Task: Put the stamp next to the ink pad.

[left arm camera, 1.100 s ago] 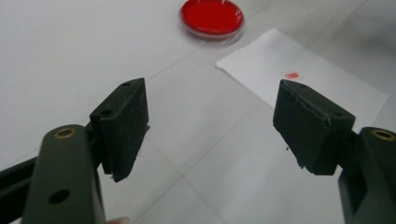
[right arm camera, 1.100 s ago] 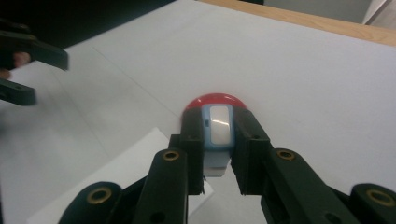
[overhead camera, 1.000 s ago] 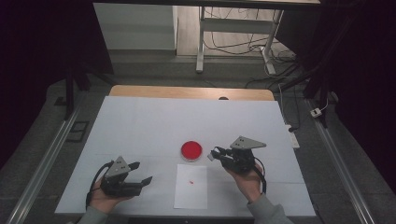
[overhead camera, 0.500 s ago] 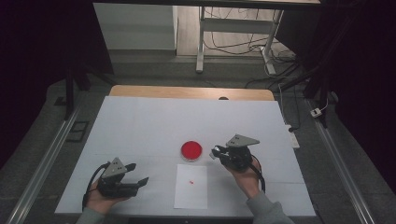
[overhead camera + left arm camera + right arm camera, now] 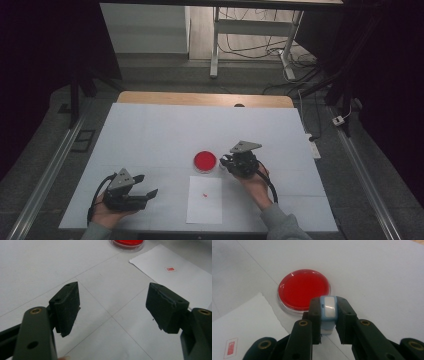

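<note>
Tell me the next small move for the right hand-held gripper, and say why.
Probably ease the right hand-held gripper forward and down to press the small light-blue stamp onto the round red ink pad. The stamp is clamped just short of the pad, and the white paper sheet carries one red mark already.

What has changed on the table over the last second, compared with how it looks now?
The left gripper has drifted toward the person's edge of the table, jaws open and empty. The right gripper has eased slightly the same way and remains shut on the small blue stamp, beside the red ink pad. The ink pad and the white paper with its red mark have not moved.
</note>
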{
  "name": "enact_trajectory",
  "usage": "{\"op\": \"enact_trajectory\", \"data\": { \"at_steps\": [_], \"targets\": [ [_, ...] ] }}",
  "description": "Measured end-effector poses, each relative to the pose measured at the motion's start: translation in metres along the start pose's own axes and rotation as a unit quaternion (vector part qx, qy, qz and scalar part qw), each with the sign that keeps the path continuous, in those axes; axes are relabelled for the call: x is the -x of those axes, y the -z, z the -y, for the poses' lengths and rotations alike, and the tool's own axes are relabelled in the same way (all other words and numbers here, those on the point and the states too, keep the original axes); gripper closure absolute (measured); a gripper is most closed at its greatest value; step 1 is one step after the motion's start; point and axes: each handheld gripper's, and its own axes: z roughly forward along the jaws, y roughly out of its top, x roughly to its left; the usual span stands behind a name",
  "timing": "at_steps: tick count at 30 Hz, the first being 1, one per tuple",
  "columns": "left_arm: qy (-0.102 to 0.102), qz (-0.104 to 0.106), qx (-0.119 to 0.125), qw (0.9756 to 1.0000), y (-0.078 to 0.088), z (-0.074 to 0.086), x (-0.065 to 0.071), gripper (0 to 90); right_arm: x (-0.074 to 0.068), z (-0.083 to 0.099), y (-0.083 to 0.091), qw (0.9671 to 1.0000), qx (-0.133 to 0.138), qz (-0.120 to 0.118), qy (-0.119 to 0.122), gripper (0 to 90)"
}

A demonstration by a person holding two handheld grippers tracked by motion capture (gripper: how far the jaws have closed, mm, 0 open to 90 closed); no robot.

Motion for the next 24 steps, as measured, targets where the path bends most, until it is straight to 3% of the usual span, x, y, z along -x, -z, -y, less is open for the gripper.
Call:
{"op": "enact_trajectory", "data": {
  "at_steps": [4,8,11,17,24],
  "targets": [
    [0.001,0.000,0.002,1.0000,0.001,0.000,0.000,27.9,-0.001,0.001,-0.005,1.0000,-0.003,-0.002,0.003,73.6],
    [0.000,-0.001,0.000,1.0000,0.000,0.000,-0.001,27.9,-0.001,0.002,-0.006,1.0000,0.001,-0.002,0.000,64.9],
    [0.000,-0.002,0.000,1.0000,0.000,0.000,0.000,27.8,0.000,0.001,-0.001,0.9998,0.021,-0.005,-0.004,55.0],
    [0.006,-0.004,-0.003,1.0000,-0.001,0.002,-0.003,27.8,0.003,0.006,0.018,0.9983,0.058,-0.011,-0.002,46.5],
    [0.010,-0.008,0.001,0.9999,0.000,0.003,-0.005,27.8,0.012,0.027,0.047,0.9963,0.086,-0.007,-0.006,44.8]
  ]
}}
